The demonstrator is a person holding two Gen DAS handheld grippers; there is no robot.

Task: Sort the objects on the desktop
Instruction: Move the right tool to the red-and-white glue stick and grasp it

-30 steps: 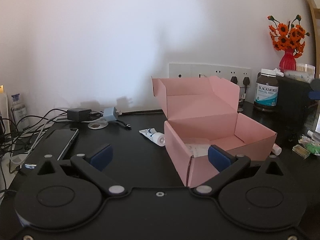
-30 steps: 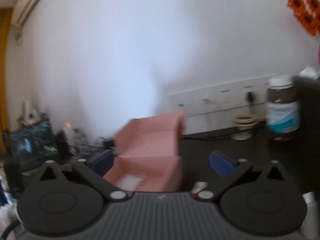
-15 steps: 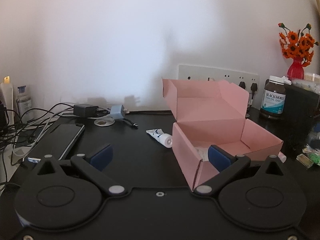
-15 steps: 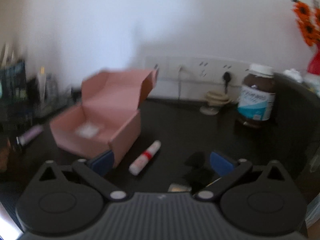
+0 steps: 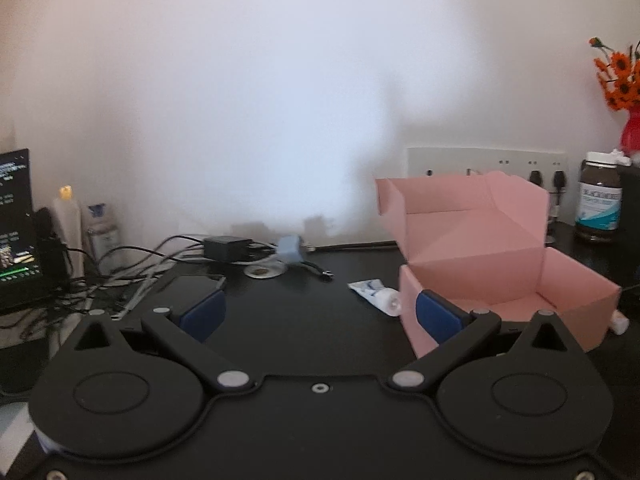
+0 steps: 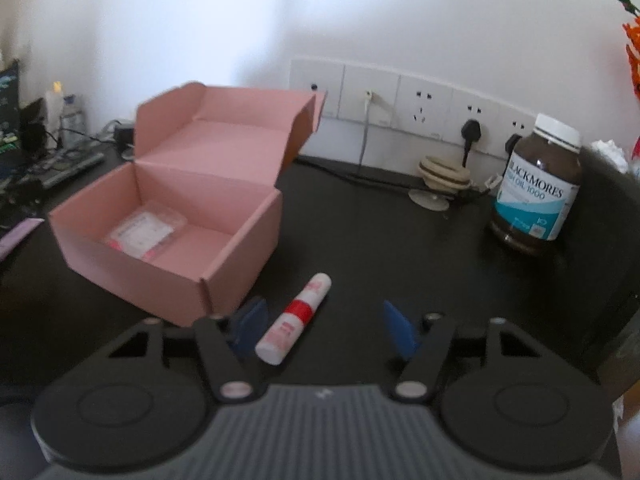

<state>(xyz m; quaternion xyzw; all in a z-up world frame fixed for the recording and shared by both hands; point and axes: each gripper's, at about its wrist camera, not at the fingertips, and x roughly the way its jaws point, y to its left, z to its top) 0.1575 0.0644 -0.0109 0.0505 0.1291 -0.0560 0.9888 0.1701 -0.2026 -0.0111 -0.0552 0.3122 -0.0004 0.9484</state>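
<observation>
Right tongs (image 6: 322, 330) angled down at the black surface (image 6: 380, 248), jaws closing, with the white-and-red tube (image 6: 294, 318) lying between them. Its near end sits just beside my left-side pad; the pads are not pressing it. Print on the tube is too blurred to read.

Left tongs (image 5: 318, 314) wide apart, nothing between them, pointing nearly level across the surface toward the wall.

Pink cardboard box (image 6: 168, 216) stands open, lid flap tilted back toward the wall sockets (image 6: 400, 100). Its near right corner is just beside the tube, and a clear packet with a pink-and-white label (image 6: 146, 234) lies on the box floor. Text there not legible.

Open room: bare surface to the right of the tube, running to the brown bottle (image 6: 538, 182). Bottle label reads "BLACKMORES" and "OIL 1000" on a white and teal band; white cap. A coiled cord (image 6: 442, 178) rests between the bottle and the sockets, near the wall.

From the left wrist view, a second tube, white with blue print (image 5: 376, 294), lies touching or nearly touching the box's left wall. Bare surface stretches left of it. A phone (image 5: 196, 286), a black adapter (image 5: 228, 248) and a tangle of cables (image 5: 132, 268) crowd the far left edge. Orange flowers in a red vase (image 5: 624, 92) stand at the far right.
</observation>
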